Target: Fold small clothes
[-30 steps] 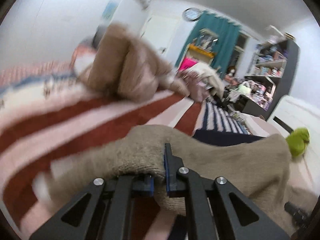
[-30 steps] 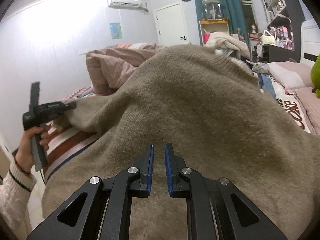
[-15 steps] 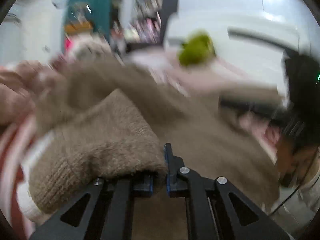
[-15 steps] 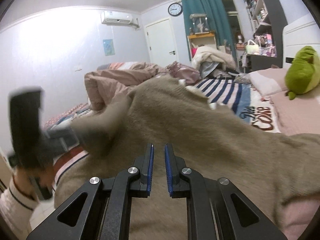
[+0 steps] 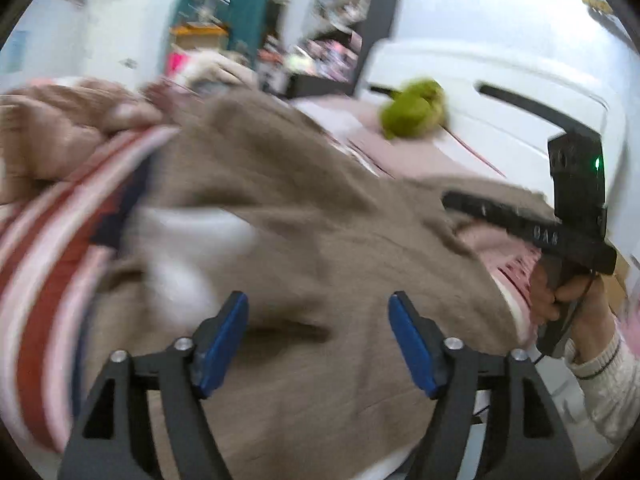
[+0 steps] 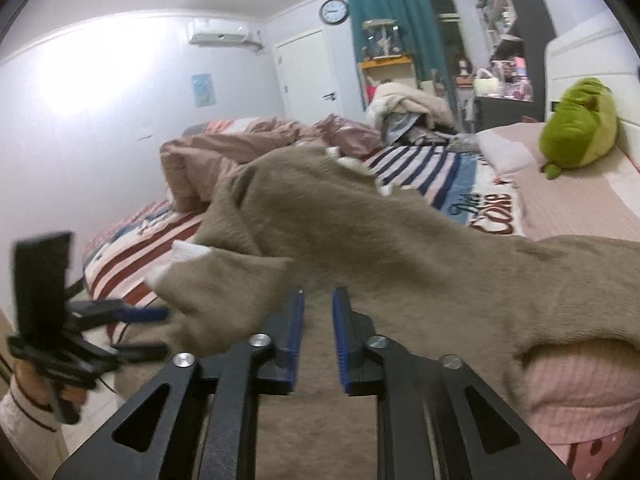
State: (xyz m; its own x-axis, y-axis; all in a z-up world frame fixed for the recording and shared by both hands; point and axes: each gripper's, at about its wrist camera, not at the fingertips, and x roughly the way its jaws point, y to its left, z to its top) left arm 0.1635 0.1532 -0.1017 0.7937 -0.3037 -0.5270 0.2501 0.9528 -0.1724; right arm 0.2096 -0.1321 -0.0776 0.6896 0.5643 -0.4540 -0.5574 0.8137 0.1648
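Fabric: brown knit sweater (image 6: 360,232) lies spread across the bed, over the red-and-white striped bedspread (image 6: 132,264), with one sleeve turned in across the body.
Left tongs (image 5: 318,334): spread wide apart, gripping nothing, poised just above the knit; the left view is blurred by motion.
Right tongs (image 6: 318,336): pads nearly together with a narrow gap; whether they pinch the knit beneath cannot be told.
Step in hand: judged to be the sleeve fold on the left side, the cloth now free of that tool.
Doing it well: press the turned sleeve flat and square its edge to the side seam before taking the next corner; keep the right side anchored so the body does not drag.
Backdrop: green plush toy (image 6: 580,120) by the headboard, well apart from the work.
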